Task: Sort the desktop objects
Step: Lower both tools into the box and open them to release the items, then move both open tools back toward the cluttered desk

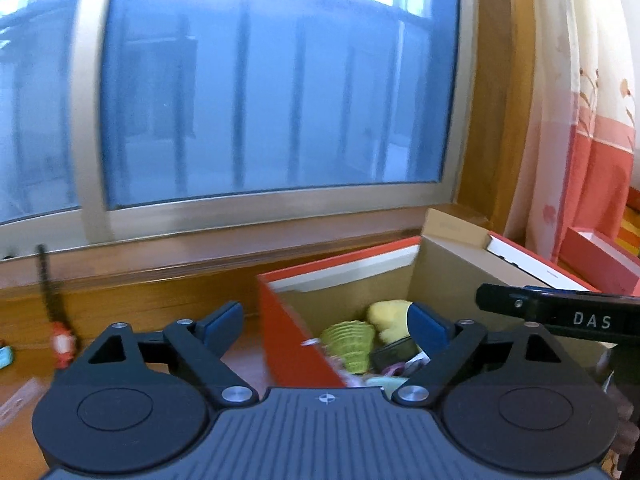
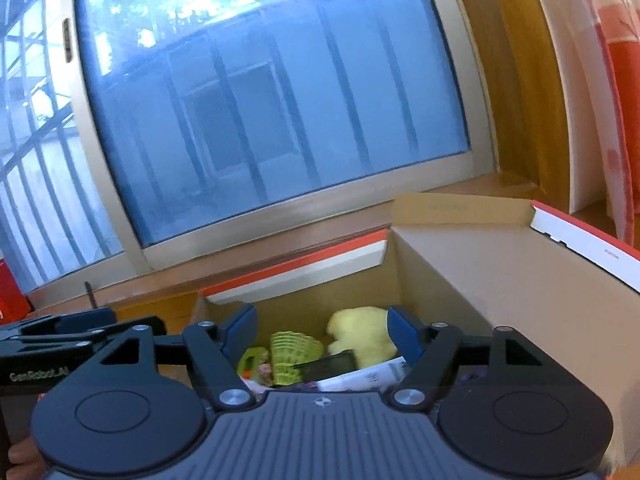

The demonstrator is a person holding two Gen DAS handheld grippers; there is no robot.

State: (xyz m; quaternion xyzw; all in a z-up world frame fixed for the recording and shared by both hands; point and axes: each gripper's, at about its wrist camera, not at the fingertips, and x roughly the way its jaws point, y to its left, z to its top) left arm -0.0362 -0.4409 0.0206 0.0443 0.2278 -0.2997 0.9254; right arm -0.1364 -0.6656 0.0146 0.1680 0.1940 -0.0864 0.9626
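One open cardboard box [image 2: 500, 280] with red outer walls holds one yellow plush toy [image 2: 362, 338], one green ribbed item [image 2: 290, 354], one dark object and papers. The left gripper [image 1: 326, 322] and right gripper [image 2: 322, 330] both stand wide apart, empty; the toy lies at twelve o'clock beyond the right jaws.

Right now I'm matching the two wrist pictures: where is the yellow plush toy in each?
Left wrist: yellow plush toy right of centre, in the orange box.
Right wrist: plush toy right of centre, low.
Shared landmark: green ribbed cup to its left.
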